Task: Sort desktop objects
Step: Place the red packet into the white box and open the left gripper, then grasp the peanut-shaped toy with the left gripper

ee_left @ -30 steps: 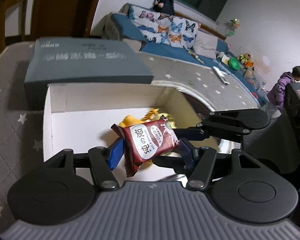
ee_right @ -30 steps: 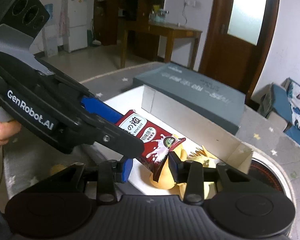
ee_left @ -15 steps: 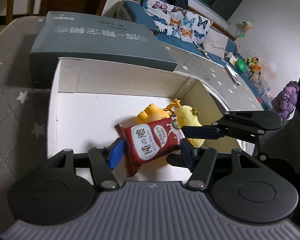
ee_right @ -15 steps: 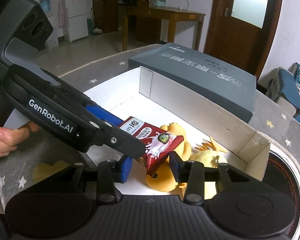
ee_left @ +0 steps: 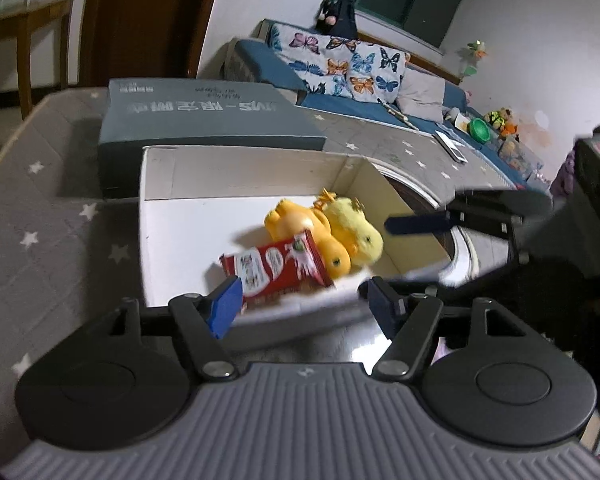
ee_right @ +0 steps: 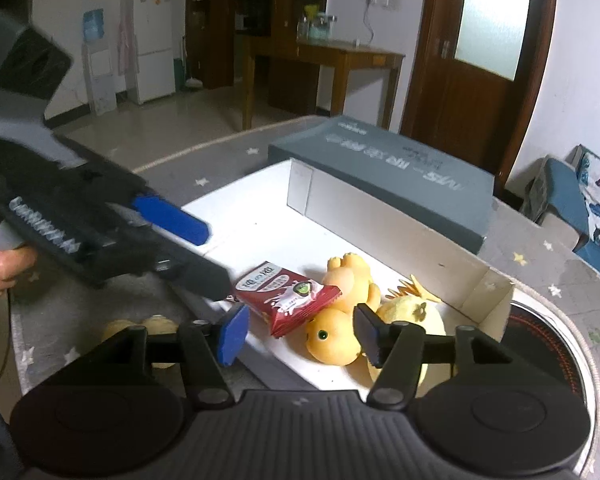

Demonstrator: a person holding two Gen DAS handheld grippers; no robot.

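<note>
A red snack packet (ee_left: 276, 268) (ee_right: 288, 296) lies inside the white cardboard box (ee_left: 180, 232) (ee_right: 380, 228), leaning on an orange toy duck (ee_left: 300, 224) (ee_right: 332, 336). A yellow plush toy (ee_left: 356, 232) (ee_right: 412, 312) rests beside the duck. My left gripper (ee_left: 304, 304) (ee_right: 214, 260) is open just above the box's near edge, with the packet beyond its fingers and free of them. My right gripper (ee_right: 302, 334) is also open and holds nothing. One of its blue fingers (ee_left: 416, 224) shows over the box's right side in the left wrist view.
A grey lidded box (ee_left: 204, 116) (ee_right: 380, 160) stands against the white box's far wall. A round black hob (ee_right: 540, 344) sits to the right. Small yellow objects (ee_right: 140, 328) lie on the grey star-patterned cloth (ee_left: 52, 216). A hand (ee_right: 0, 264) holds the left gripper.
My left gripper has opened, let go of the red packet and pulled back. The packet has dropped onto the orange duck in the box. The right gripper's fingers stand wider apart.
</note>
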